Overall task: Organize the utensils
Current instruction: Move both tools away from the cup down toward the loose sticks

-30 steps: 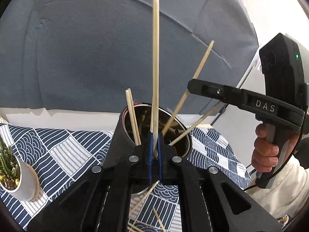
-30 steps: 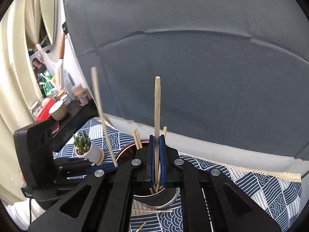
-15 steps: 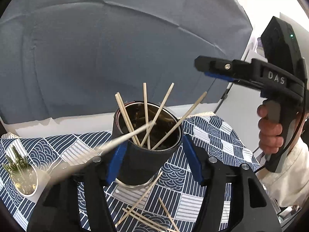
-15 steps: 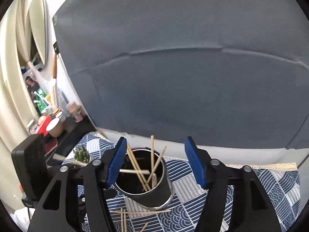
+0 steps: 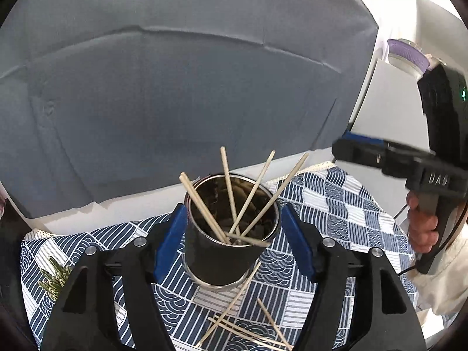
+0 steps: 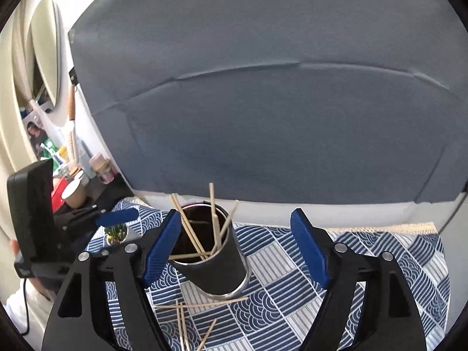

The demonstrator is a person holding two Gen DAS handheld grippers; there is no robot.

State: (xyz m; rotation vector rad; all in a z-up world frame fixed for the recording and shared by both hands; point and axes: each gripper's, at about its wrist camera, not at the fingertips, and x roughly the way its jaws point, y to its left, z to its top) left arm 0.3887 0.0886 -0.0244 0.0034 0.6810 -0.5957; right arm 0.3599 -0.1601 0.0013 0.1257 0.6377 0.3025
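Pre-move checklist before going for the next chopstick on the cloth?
1. Left gripper empty: ok, jaws opening, no stick pinched; they flank the cup without pressing it.
2. Right gripper empty: ok, jaws opening, nothing between the pads.
3. Cup upright on the tablecloth: ok.
4. Sticks in the cup seated: not ok, one lies across the rim.
5. Loose chopsticks reachable: ok, scattered in front of the cup; some overlap.
6. Cactus pot clear of the pick: ok, off to the side.

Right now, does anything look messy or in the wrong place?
Yes. Several chopsticks lie scattered and crossed on the tablecloth in front of the cup, while the others stand inside it.
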